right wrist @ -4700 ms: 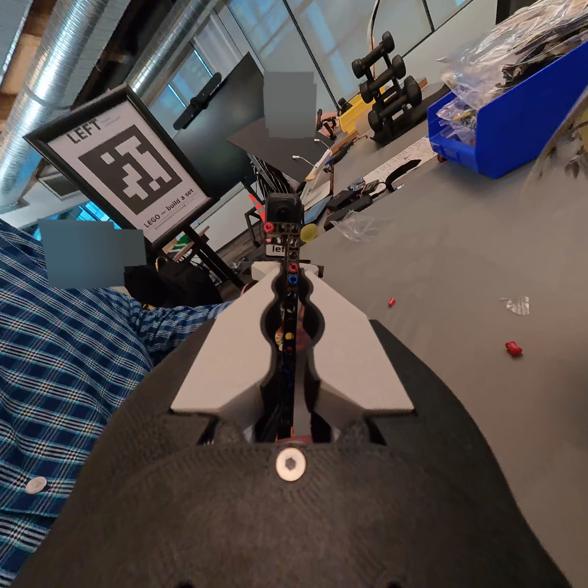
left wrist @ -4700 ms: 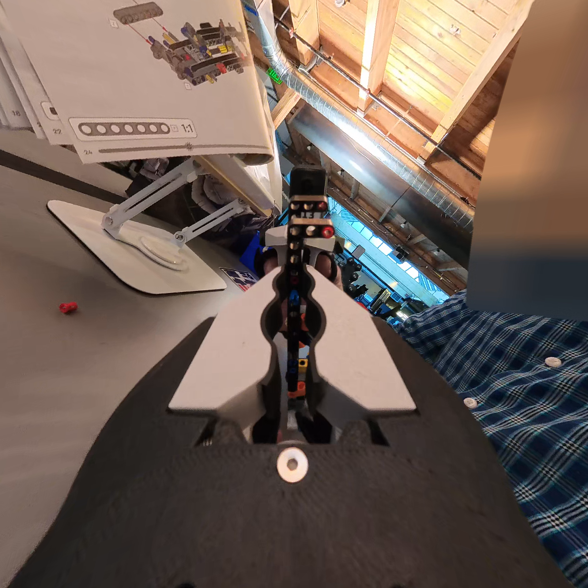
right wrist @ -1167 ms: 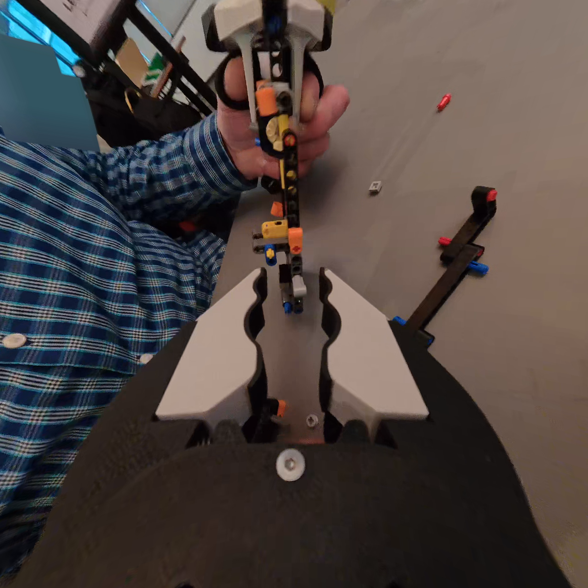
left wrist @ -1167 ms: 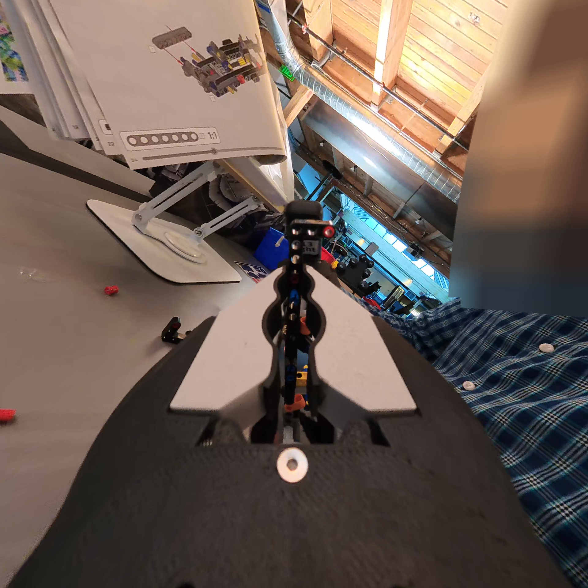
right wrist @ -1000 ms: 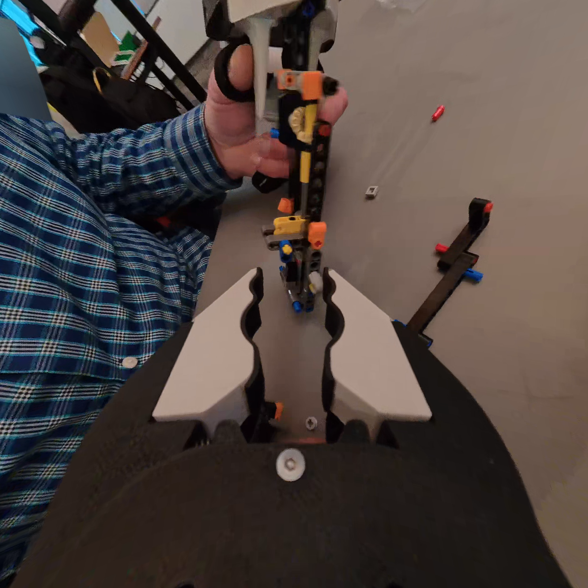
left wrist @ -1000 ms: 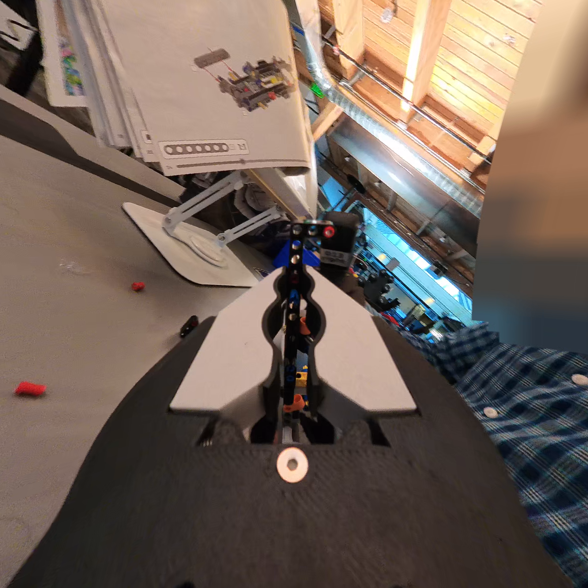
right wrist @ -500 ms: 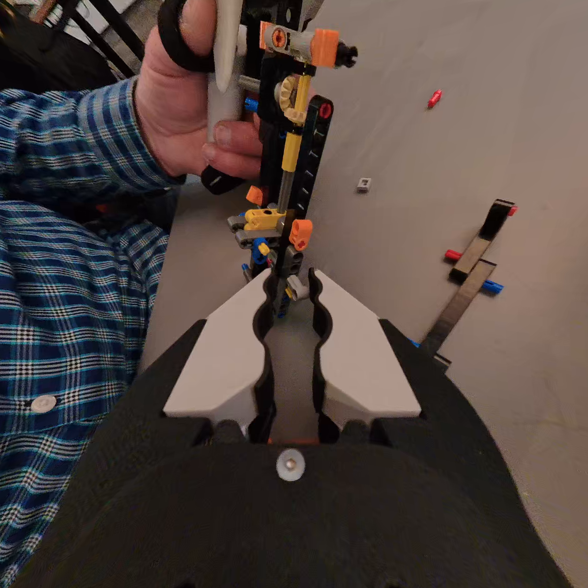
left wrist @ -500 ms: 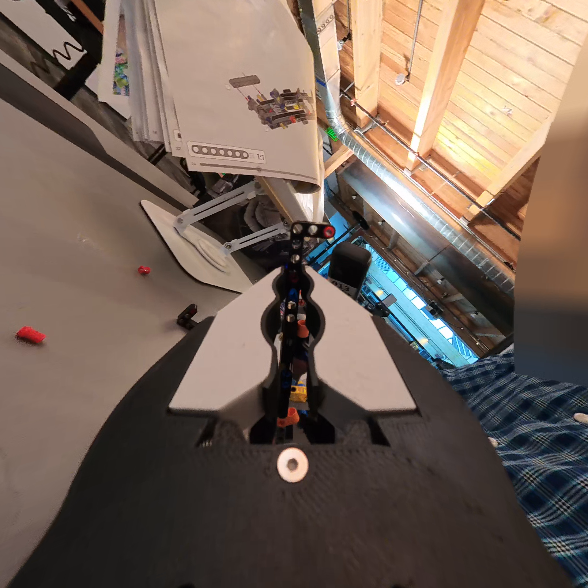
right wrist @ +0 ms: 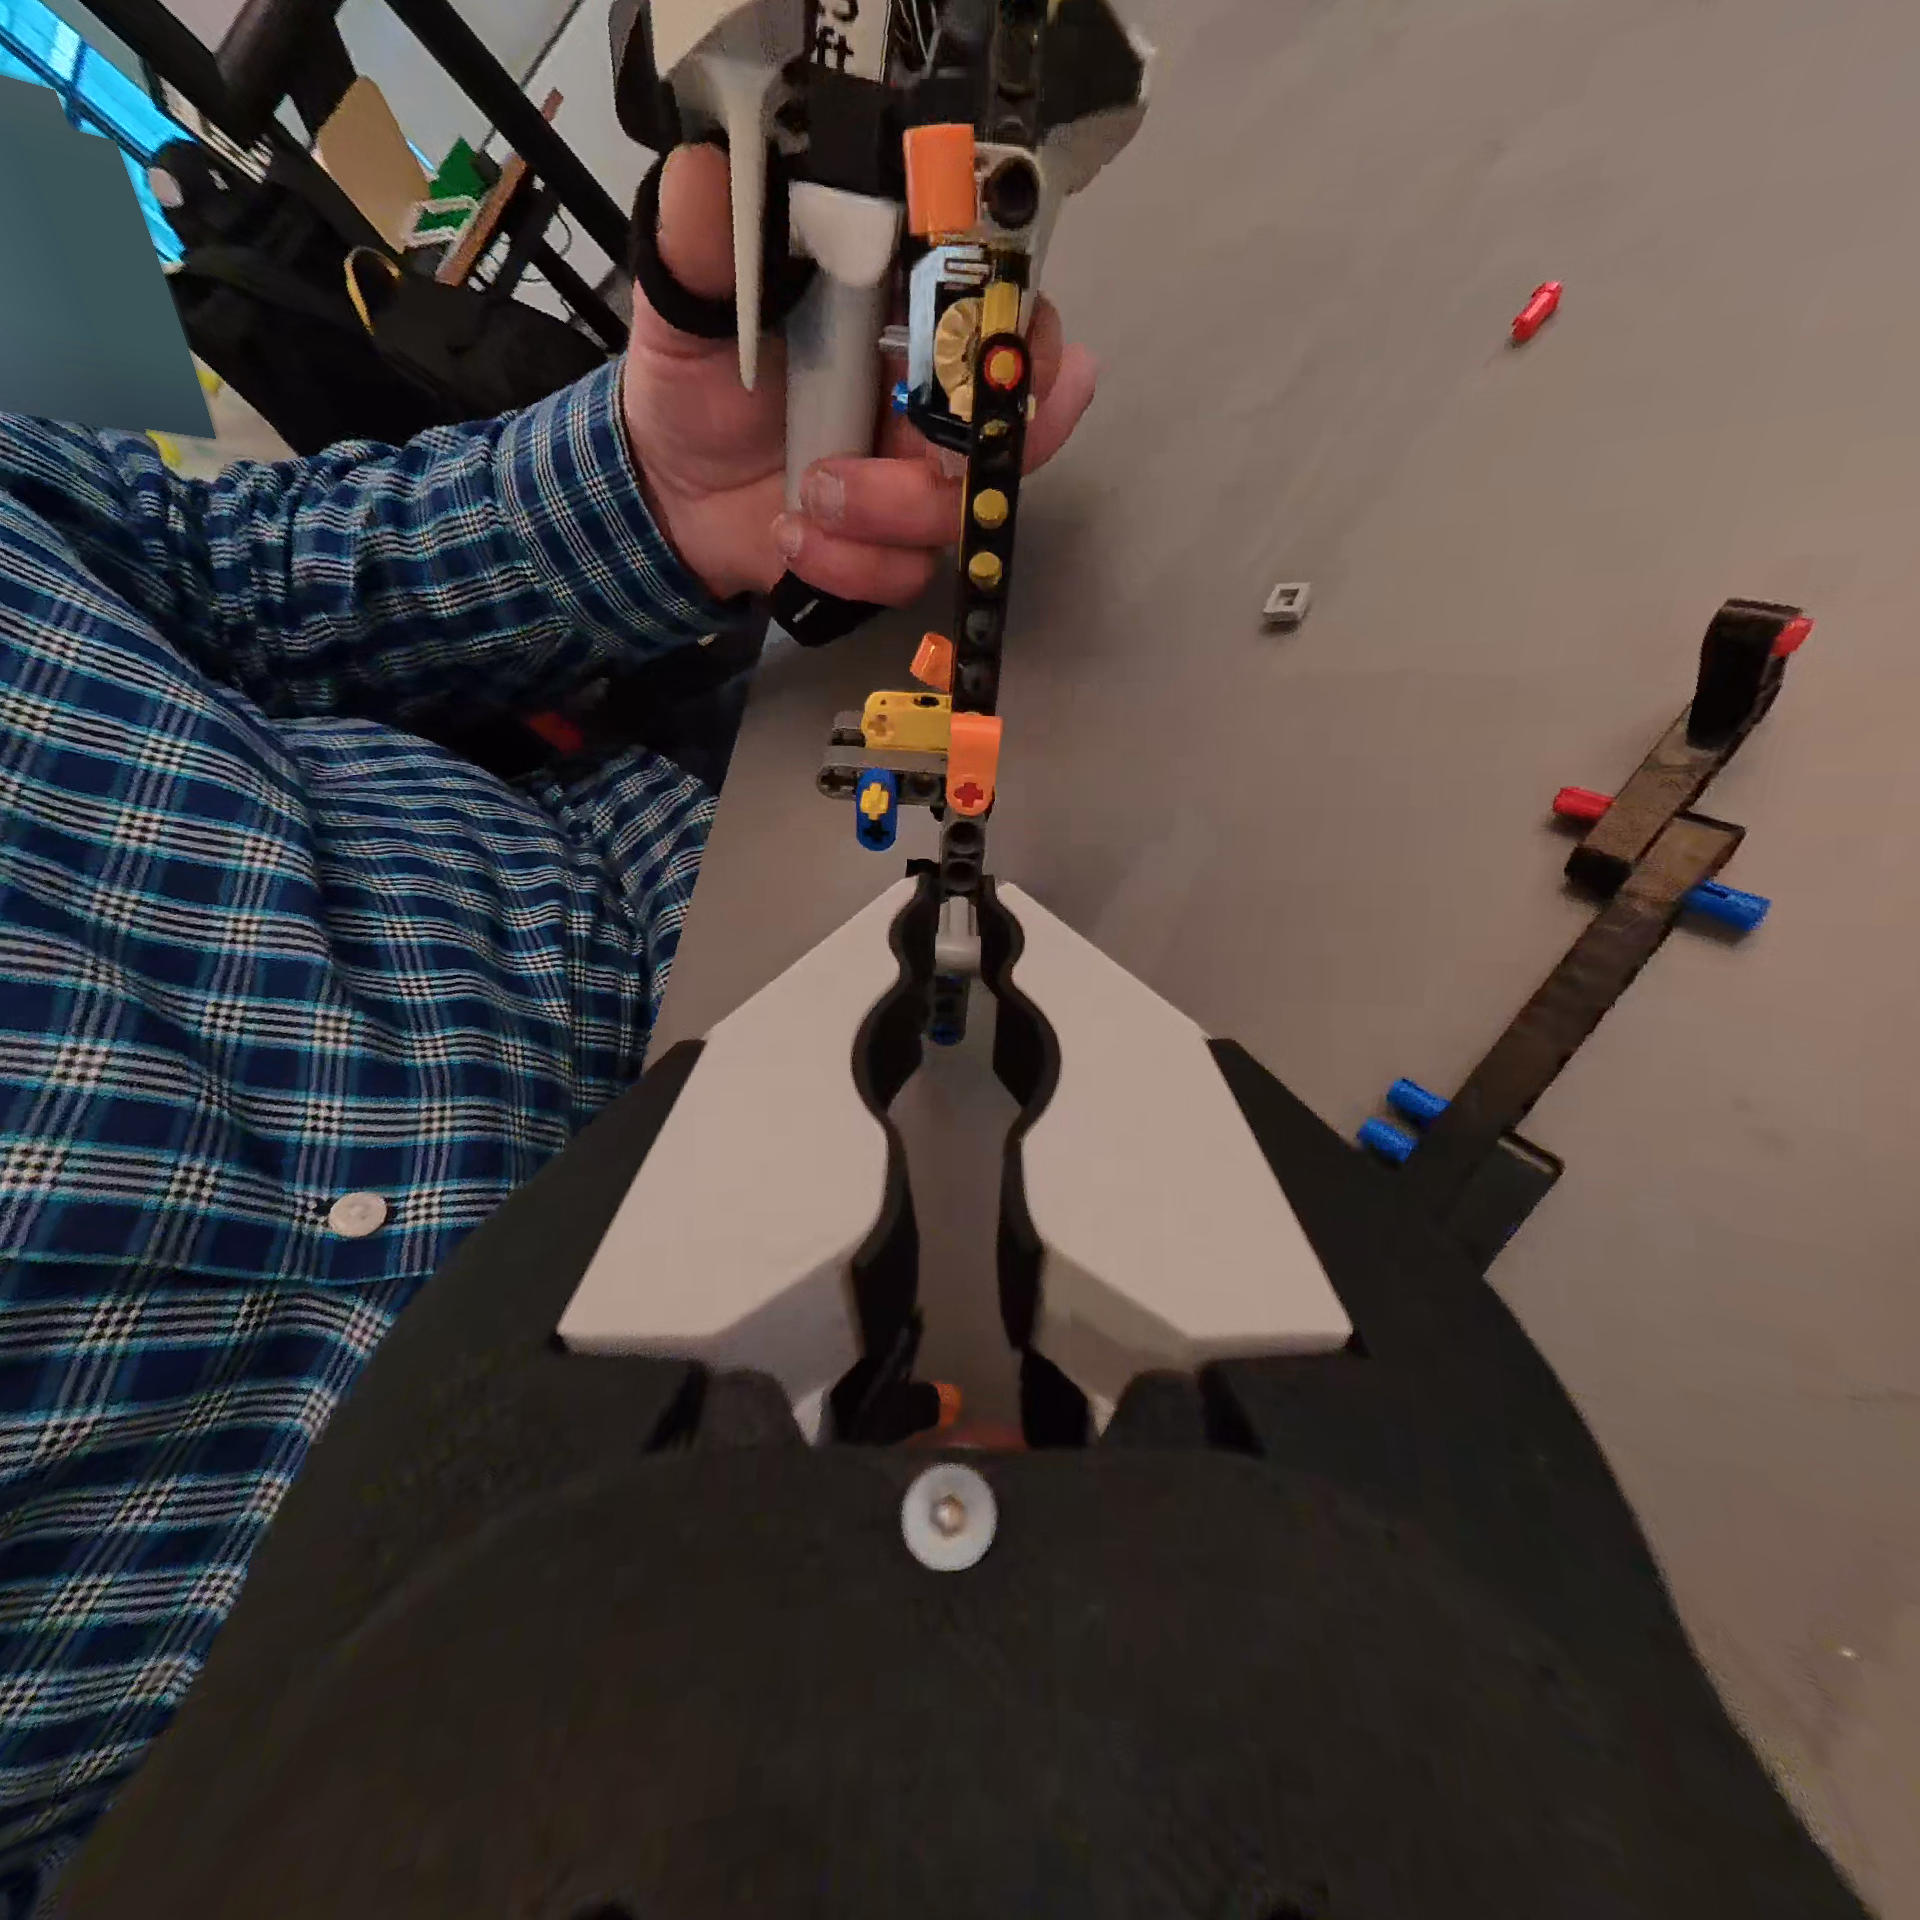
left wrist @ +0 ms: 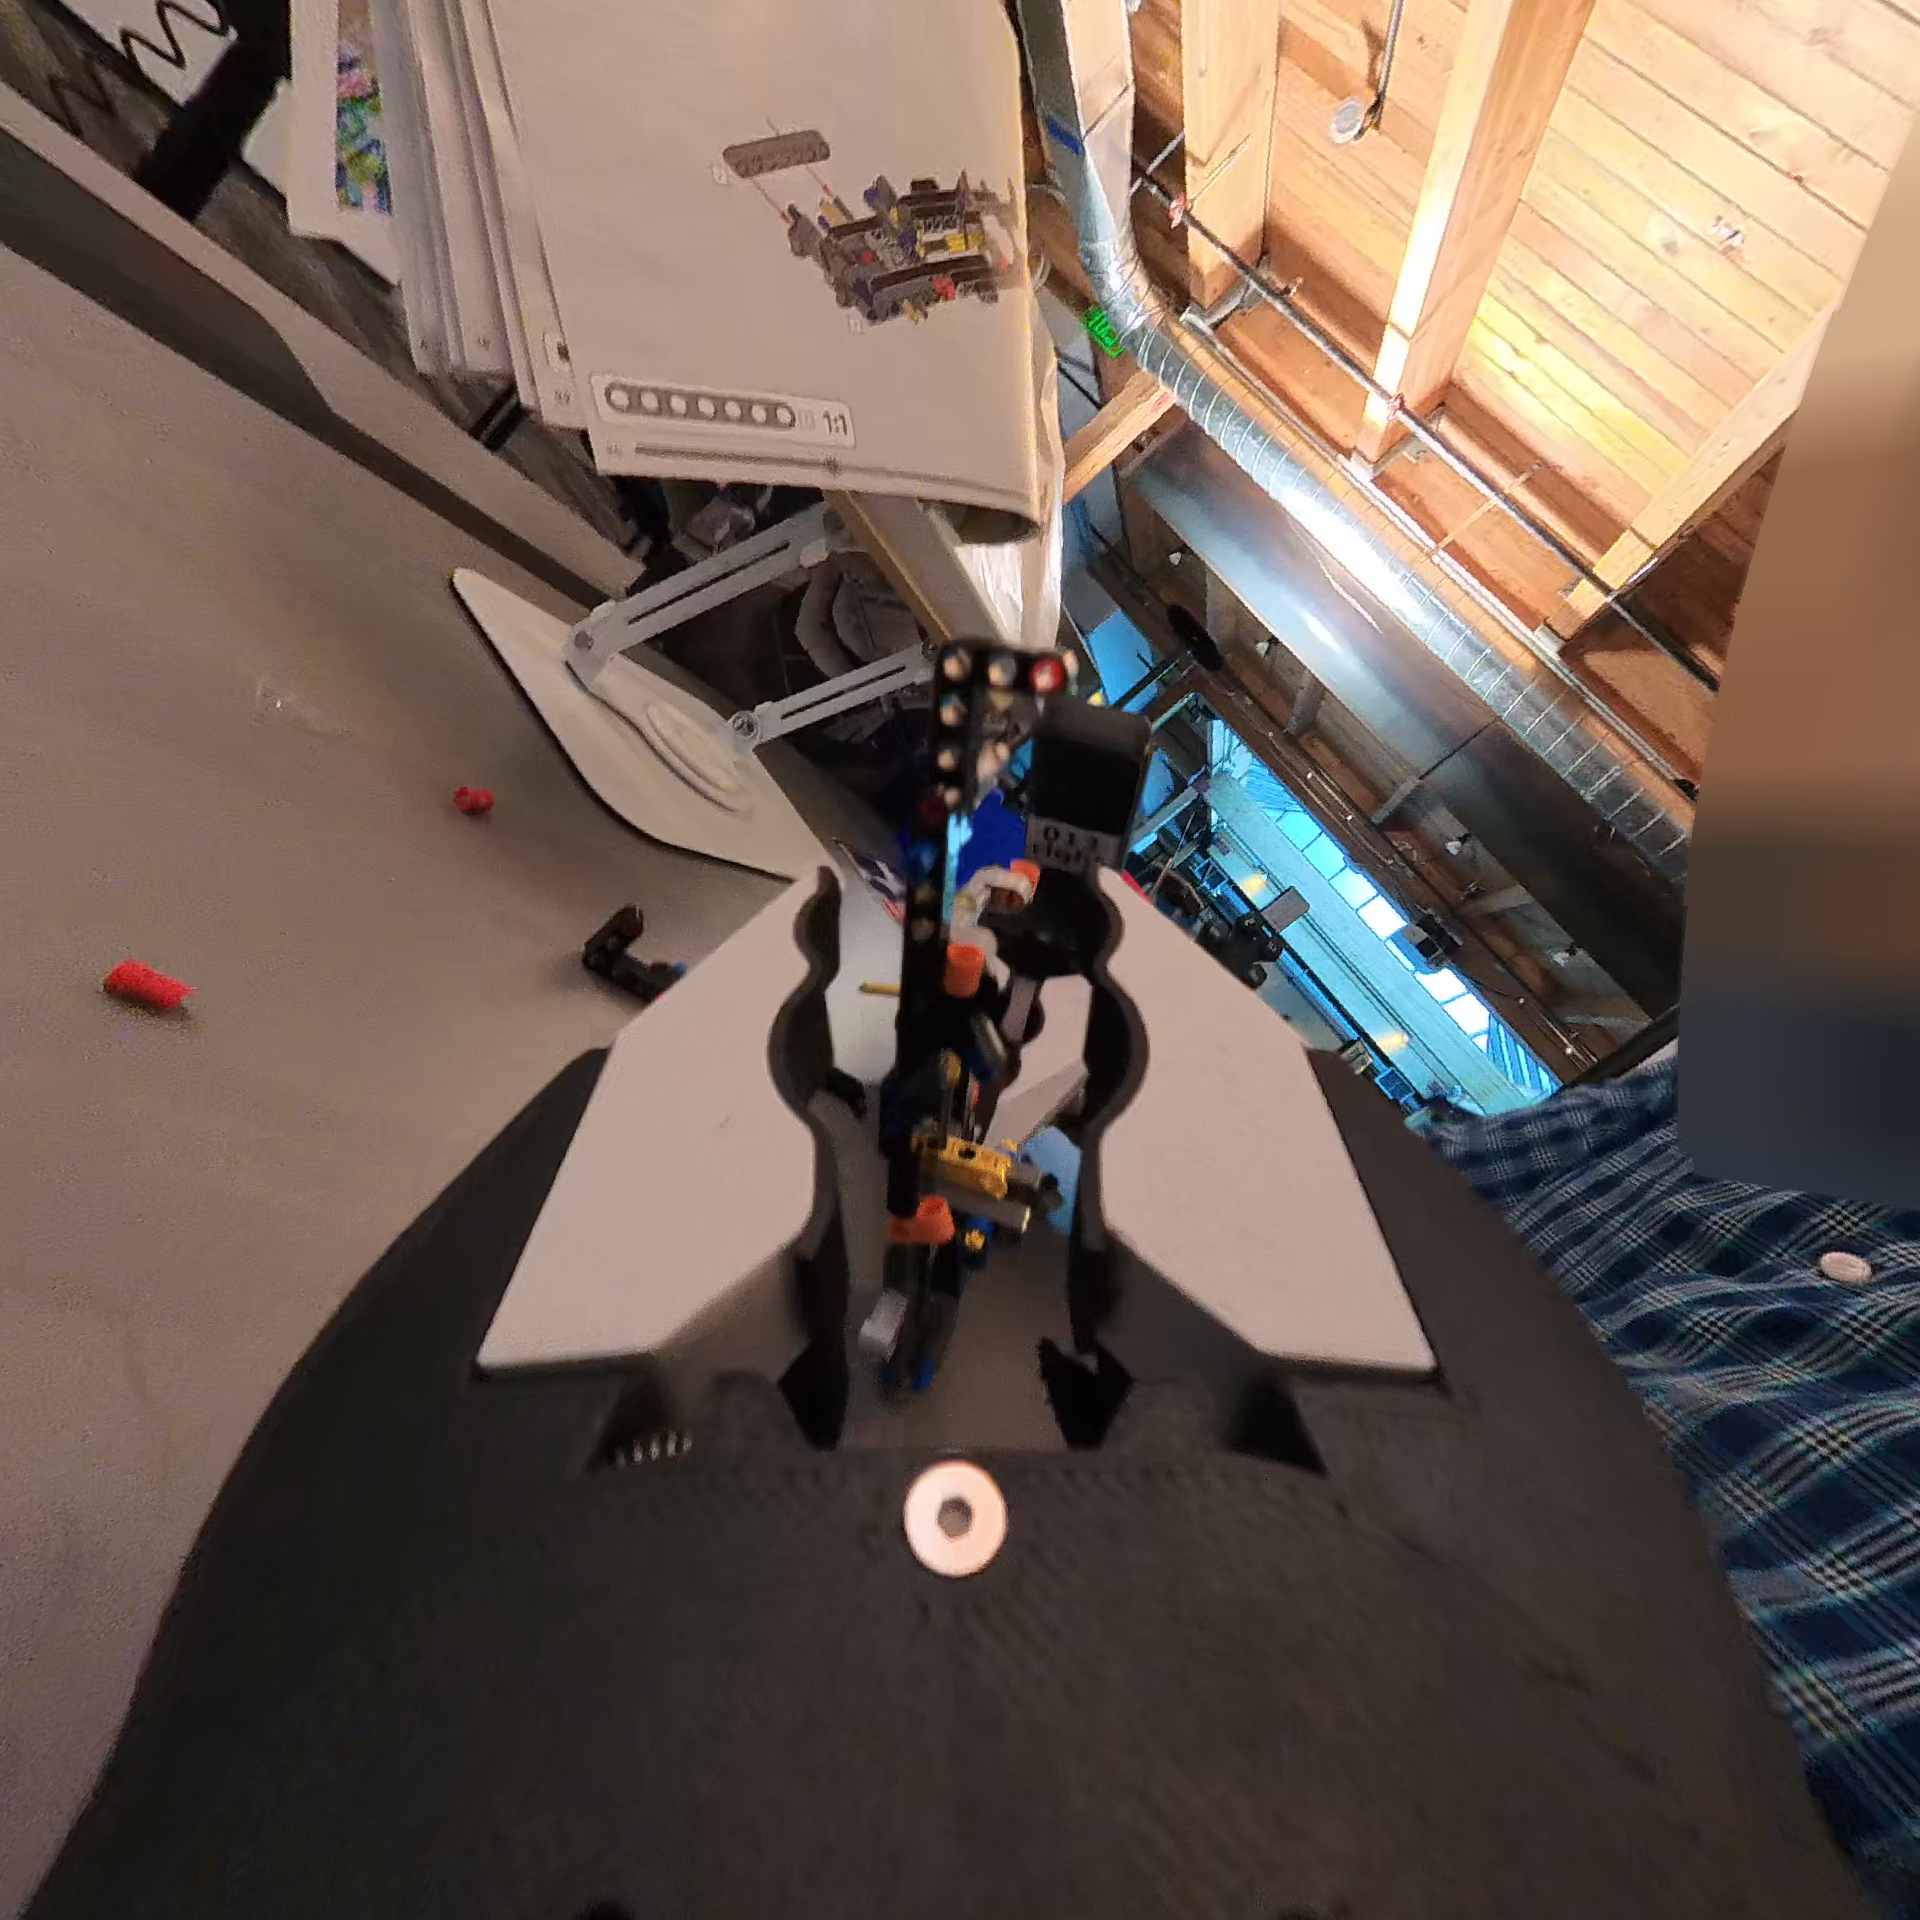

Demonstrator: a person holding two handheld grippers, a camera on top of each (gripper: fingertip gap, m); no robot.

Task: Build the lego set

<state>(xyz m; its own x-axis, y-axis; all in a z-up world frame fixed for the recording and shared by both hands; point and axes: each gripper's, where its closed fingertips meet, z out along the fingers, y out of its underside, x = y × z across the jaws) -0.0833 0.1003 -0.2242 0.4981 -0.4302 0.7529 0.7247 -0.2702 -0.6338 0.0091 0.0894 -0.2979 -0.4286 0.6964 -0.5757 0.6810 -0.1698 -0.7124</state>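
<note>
Right wrist view: right gripper [right wrist: 956, 914] fingers pinch the lego assembly's [right wrist: 977, 582] near tip, beam running to 12 o'clock. Left gripper [left wrist: 961, 1039] fingers spread, beam loose between. Light, stiff, pins pop easily; grip the beam, not the add-ons.

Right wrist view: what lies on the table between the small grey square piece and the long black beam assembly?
Nothing: bare grey table separates the small grey square piece from the long black beam assembly.
</note>
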